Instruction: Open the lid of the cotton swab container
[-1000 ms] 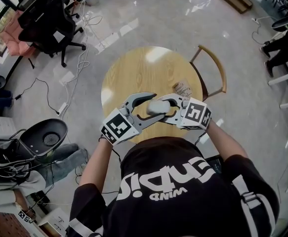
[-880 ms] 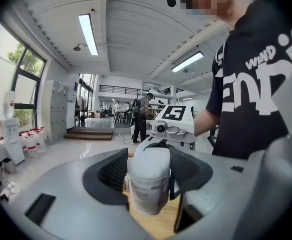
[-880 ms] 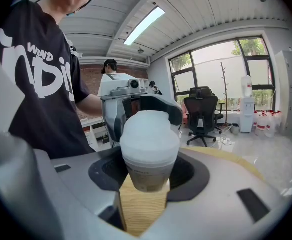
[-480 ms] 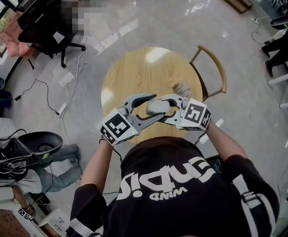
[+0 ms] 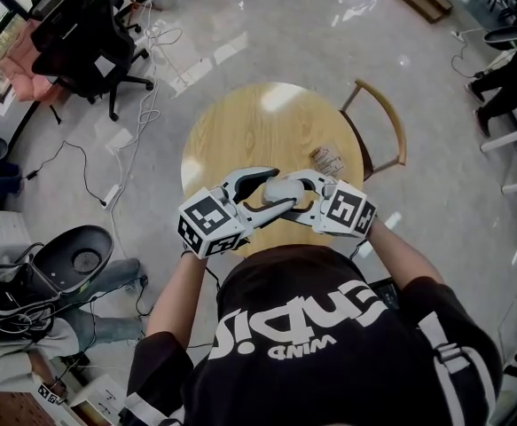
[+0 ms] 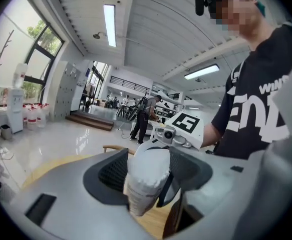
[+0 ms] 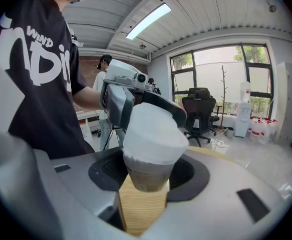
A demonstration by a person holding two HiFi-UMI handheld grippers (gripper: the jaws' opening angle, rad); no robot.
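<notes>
The cotton swab container (image 5: 280, 187), a small tub with a white lid (image 7: 153, 131) and a labelled body (image 7: 144, 176), is held in the air over the round wooden table (image 5: 240, 127). From the left, my left gripper (image 5: 269, 183) is shut on the lid end, its pads at either side of the white lid (image 6: 151, 159). My right gripper (image 5: 290, 193) comes in from the right and is shut on the body. In the right gripper view the lid sits on the body, and the left gripper's fingers (image 7: 119, 104) wrap round the lid.
A small printed packet (image 5: 327, 160) lies on the table's right part. A wooden chair (image 5: 387, 122) stands at the table's right edge. A black office chair (image 5: 85, 43) and cables (image 5: 143, 105) are on the floor at upper left.
My left gripper has rolled about its own line, so its marker cube shows a different face. The container and the right gripper have stayed where they were.
</notes>
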